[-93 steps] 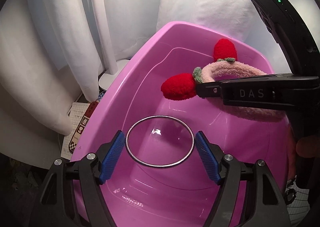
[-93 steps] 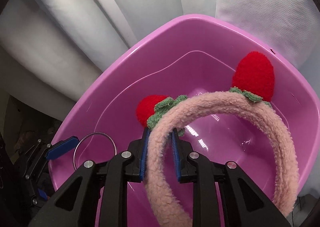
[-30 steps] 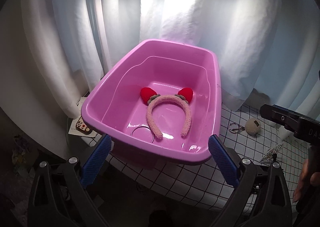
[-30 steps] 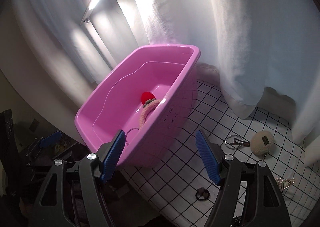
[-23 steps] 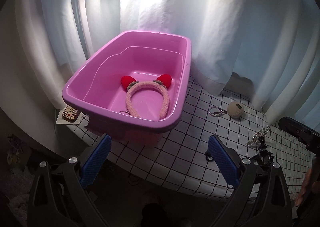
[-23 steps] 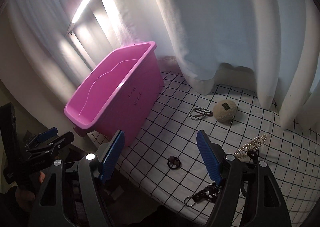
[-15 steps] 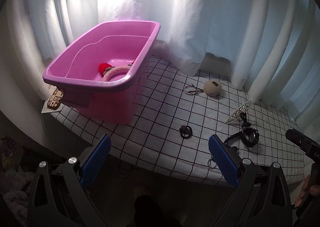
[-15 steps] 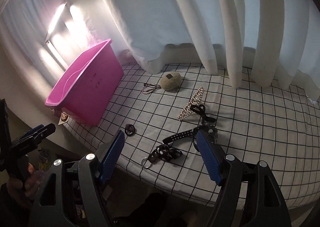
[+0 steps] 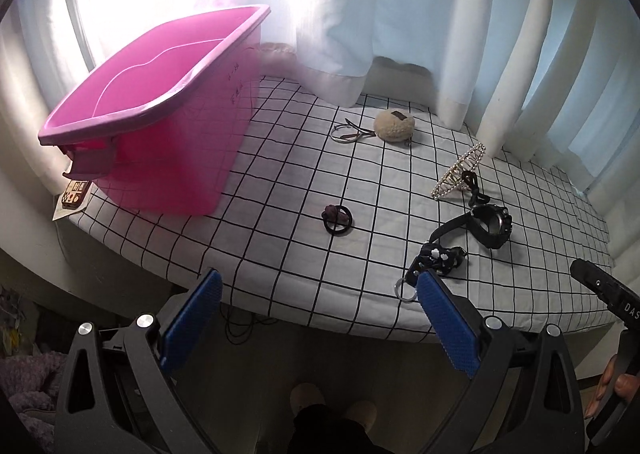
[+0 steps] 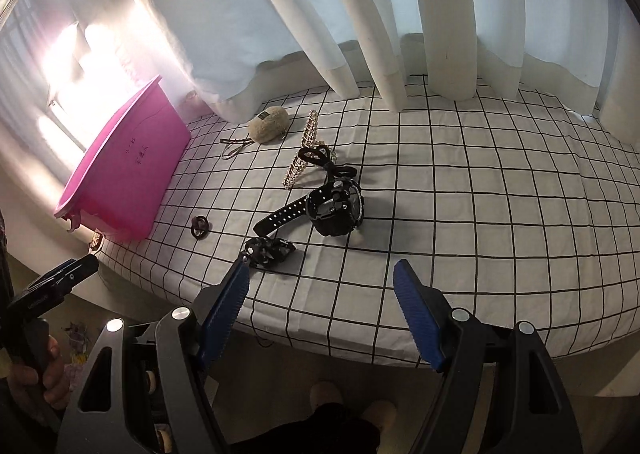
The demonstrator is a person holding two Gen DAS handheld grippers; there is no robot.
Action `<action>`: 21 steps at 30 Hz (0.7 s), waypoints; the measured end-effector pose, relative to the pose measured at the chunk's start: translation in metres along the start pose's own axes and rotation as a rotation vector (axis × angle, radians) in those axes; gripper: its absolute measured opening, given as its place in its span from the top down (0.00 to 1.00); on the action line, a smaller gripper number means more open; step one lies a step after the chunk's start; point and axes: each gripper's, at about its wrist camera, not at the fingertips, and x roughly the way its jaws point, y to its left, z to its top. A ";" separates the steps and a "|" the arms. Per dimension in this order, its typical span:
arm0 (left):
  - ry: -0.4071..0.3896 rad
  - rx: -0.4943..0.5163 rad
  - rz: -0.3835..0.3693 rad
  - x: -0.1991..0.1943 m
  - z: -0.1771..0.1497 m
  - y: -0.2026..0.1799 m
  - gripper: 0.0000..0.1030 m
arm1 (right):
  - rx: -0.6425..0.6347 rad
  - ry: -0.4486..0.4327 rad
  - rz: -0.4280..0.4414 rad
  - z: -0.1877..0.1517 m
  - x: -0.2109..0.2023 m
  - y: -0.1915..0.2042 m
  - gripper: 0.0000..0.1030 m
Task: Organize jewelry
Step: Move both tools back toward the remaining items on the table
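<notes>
A pink plastic tub [image 9: 168,121] stands at the left end of a tabletop [image 9: 280,238] covered with a white cloth printed in a black grid; from both wrist views only the upper inside walls of the tub show, so its contents cannot be told; a small patterned card [image 9: 74,189] pokes out beneath its near corner; the jewelry lies loose on the cloth, outside the tub: a small dark hair tie with a purple knot [image 9: 338,218] near the middle; a thin metal ring clasp [image 9: 348,132] touching a beige fluffy pompom [image 9: 394,125] farther back; a pearl-studded hair claw [image 10: 301,159] resting against a black bow [image 10: 320,157]; a chunky black wristwatch [image 10: 334,207] with its strap stretched left; a black charm keychain [image 10: 270,250] with a silver ring just beside the strap end, near the front edge; white pleated curtains [image 10: 360,21] hang behind the tabletop, bright with backlight at the left; the left tongs [image 9: 316,324] hover off the front edge, blue pads wide apart and holding nothing; the right tongs [image 10: 320,314] likewise hang spread apart and empty, near the keychain.
</notes>
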 end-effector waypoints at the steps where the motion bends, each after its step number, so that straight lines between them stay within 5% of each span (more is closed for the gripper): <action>1: 0.007 0.008 -0.002 0.007 0.001 0.000 0.07 | 0.010 0.000 -0.012 0.000 0.004 0.000 0.31; 21: 0.007 0.029 -0.026 0.135 0.009 0.000 0.07 | -0.038 -0.111 -0.106 -0.004 0.082 -0.001 0.31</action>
